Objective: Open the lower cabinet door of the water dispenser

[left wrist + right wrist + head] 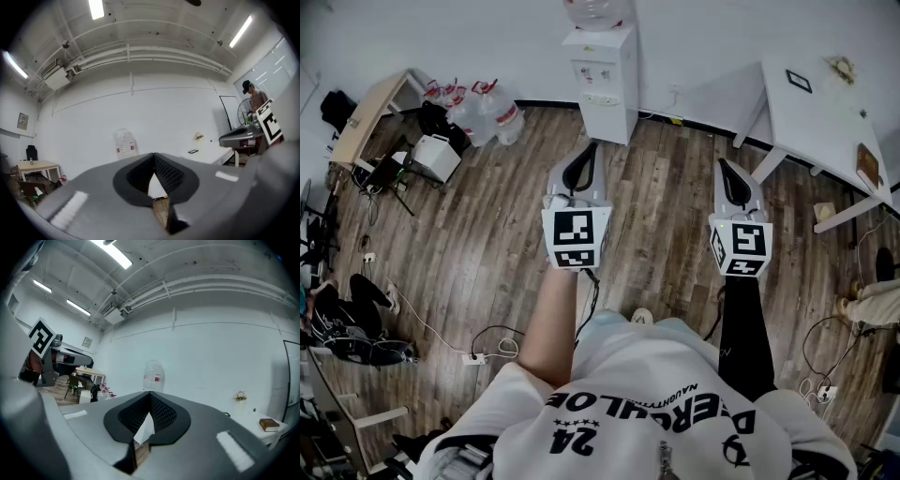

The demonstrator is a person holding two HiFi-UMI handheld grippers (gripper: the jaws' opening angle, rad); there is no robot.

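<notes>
The white water dispenser (602,80) stands against the far wall with a clear bottle (598,11) on top; its lower cabinet door (606,117) looks closed. My left gripper (591,147) is held level over the wood floor, a short way in front of the dispenser, and its jaws meet at the tips with nothing between them. My right gripper (722,163) hovers further right, also shut and empty. In the left gripper view the bottle (124,144) rises above the closed left gripper (153,155). In the right gripper view the bottle (153,376) stands over the closed right gripper (150,393).
A white table (811,103) with a book (867,164) stands at the right. Several water jugs (487,112), a white box (436,155) and a desk (370,112) sit at the left. Cables and a power strip (473,357) lie on the floor. A person (255,96) stands far right.
</notes>
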